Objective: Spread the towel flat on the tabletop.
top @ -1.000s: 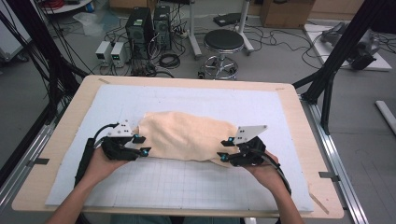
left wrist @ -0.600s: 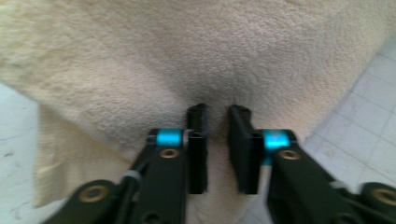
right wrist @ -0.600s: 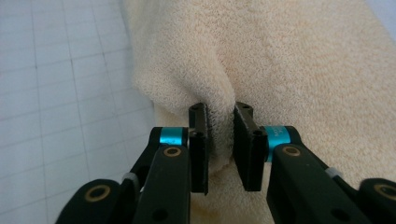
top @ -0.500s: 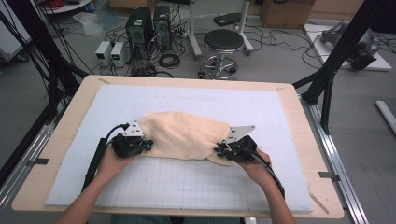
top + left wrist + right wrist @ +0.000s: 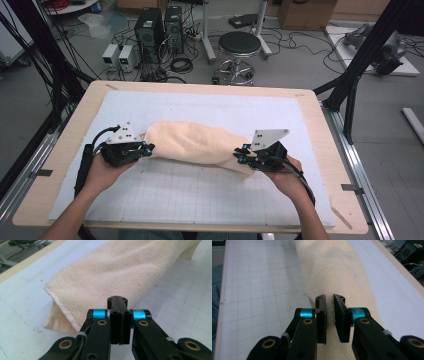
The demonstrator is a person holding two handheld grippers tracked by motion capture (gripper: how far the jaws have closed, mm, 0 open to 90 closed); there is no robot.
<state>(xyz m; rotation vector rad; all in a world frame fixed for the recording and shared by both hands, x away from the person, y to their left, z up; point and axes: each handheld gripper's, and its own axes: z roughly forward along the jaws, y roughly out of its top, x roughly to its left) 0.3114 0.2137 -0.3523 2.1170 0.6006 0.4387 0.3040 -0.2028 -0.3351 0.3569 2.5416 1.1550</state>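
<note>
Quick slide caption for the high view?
Left tongs and right tongs grip opposite ends of a beige towel.

Cream terry towel (image 5: 195, 142), folded over into a long soft roll. Stretched across the middle of the gridded mat (image 5: 200, 190), near edge lifted.

Background stuff: wooden table (image 5: 65, 150) with a pale gridded mat (image 5: 200, 190) on top. Behind it there's a round black stool (image 5: 239, 45), two black PC towers (image 5: 160, 30), a couple of small grey boxes (image 5: 119, 54) and loose cables (image 5: 182, 64) all over the floor.
</note>
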